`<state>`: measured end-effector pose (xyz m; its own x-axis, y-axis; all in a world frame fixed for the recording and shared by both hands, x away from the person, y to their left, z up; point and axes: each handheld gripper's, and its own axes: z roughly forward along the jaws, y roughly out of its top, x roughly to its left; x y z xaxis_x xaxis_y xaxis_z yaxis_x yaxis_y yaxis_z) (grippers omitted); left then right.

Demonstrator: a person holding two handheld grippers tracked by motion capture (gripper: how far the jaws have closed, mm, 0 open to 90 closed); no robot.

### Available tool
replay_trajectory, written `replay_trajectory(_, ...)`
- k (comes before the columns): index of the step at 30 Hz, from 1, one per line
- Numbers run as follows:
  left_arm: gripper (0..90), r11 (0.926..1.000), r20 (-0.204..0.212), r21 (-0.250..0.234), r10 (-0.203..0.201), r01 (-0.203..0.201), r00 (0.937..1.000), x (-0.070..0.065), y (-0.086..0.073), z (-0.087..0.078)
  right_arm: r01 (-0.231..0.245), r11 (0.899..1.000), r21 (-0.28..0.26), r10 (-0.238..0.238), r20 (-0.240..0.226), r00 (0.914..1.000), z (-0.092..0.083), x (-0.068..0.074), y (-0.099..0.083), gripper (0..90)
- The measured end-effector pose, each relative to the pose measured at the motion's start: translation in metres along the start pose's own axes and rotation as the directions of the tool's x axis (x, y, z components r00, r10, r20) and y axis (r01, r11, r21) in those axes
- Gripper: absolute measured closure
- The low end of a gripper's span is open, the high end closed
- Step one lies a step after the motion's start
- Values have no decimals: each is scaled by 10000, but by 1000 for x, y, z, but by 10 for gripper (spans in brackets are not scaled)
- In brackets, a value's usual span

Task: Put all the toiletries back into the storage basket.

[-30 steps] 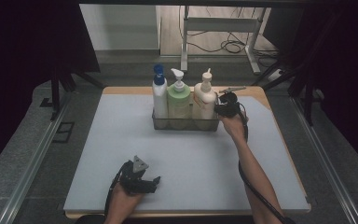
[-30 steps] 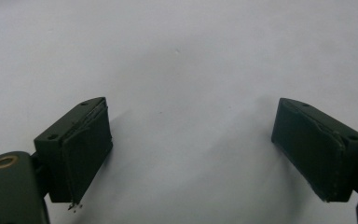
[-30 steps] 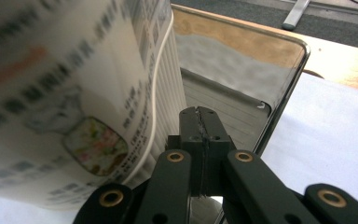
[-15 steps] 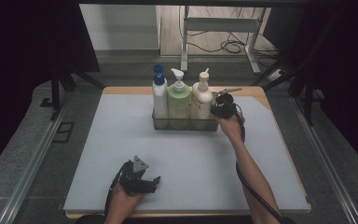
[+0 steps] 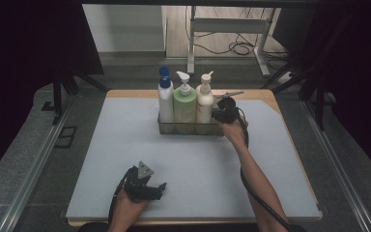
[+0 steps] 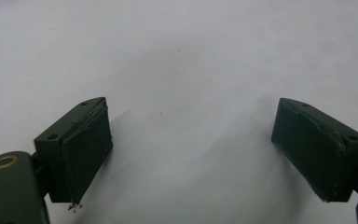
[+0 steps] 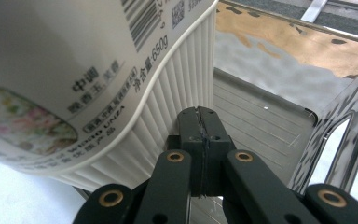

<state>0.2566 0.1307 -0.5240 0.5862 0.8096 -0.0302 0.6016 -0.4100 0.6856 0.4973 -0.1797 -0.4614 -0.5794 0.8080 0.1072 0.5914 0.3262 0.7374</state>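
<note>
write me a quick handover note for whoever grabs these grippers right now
Right gripper: shut, empty, jaws inside the metal caddy beside the cream pump bottle.
Left gripper: open, empty, low over the grey mat near the front edge.
Things: blue-capped bottle, green bottle and cream bottle upright in the caddy at the far middle.
Done: nothing visibly removed.
Left: likely open the right jaws and grip the cream bottle.

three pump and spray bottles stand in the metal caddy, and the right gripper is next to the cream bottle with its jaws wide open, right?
Not quite: the right gripper has its jaws pressed shut with nothing between them, as the right gripper view shows. The rest holds: three bottles stand in the metal caddy, and that gripper sits right beside the cream bottle.
</note>
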Motion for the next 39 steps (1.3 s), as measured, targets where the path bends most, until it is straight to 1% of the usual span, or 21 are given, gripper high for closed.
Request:
replay_trajectory(6,117,10000,-13,26,37,-37,10000,0,0,0,29,10000,-81,-30,-119,9999,-4,0,-2,900)
replay_trajectory(9,116,10000,-17,28,39,-39,10000,0,0,0,-45,10000,-46,44,-234,9997,-6,0,-5,900)
replay_trajectory(17,117,10000,-23,22,34,-34,10000,0,0,0,165,9999,-31,-166,-374,9992,-12,3,-10,900)
replay_trajectory(22,116,10000,-25,24,24,-24,10000,0,0,0,147,9999,-39,-148,-339,9993,-16,5,-11,900)
replay_trajectory(31,116,10000,-24,24,20,-20,10000,0,0,0,244,9997,-61,-247,-440,9987,-19,8,-13,900)
replay_trajectory(36,116,10000,-29,24,22,-22,10000,0,0,0,189,9998,-62,-192,-510,9985,-19,7,-14,900)
replay_trajectory(38,117,10000,-30,23,24,-24,10000,0,0,0,182,9998,-44,-184,-516,9985,-19,7,-14,888)
replay_trajectory(39,117,10000,-28,22,20,-20,10000,0,0,0,178,9998,-33,-179,-476,9987,-19,7,-14,869)
